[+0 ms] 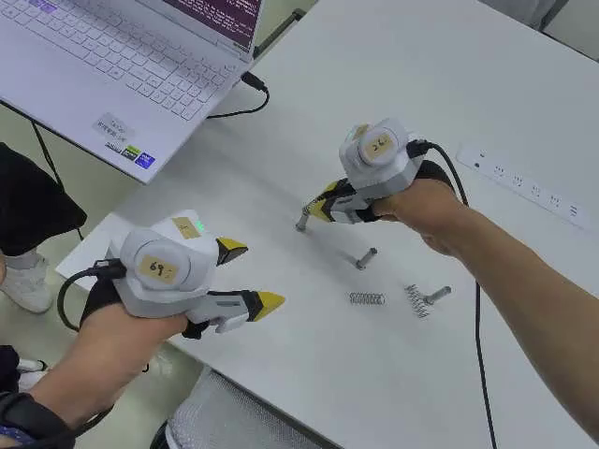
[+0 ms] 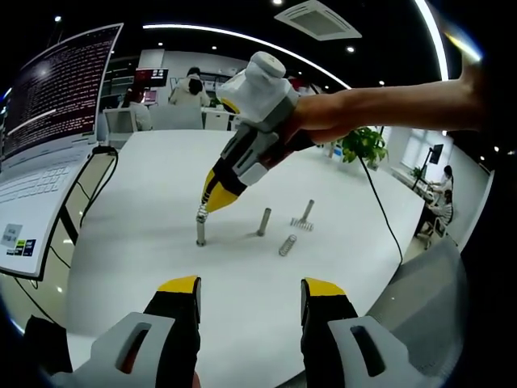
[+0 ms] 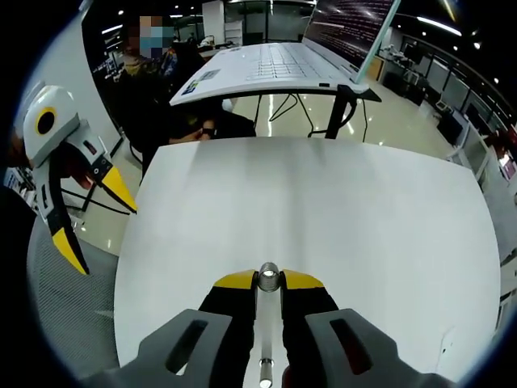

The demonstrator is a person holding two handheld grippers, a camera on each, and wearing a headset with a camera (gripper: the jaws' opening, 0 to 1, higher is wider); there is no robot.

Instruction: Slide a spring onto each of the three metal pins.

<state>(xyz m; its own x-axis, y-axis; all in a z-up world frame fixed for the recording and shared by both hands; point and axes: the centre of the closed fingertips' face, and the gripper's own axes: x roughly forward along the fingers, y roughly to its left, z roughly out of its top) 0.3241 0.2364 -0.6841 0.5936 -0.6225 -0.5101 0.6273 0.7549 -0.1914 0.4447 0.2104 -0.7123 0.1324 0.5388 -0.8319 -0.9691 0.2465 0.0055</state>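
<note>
**Risk: spring jams or pin tips over**

The spring [image 2: 202,212] sits at the top of the upright pin [image 2: 200,233], centre-left in the left gripper view, with the right gripper [image 2: 212,202] fingers pinched on it. We think an off-axis push could bind a coil or topple the pin. We'd also watch the loose spring [image 1: 367,298], lower centre, which could roll on the desk [image 1: 449,94]. The left gripper [image 1: 250,274], lower left, has its fingers apart and holds nothing.
</note>
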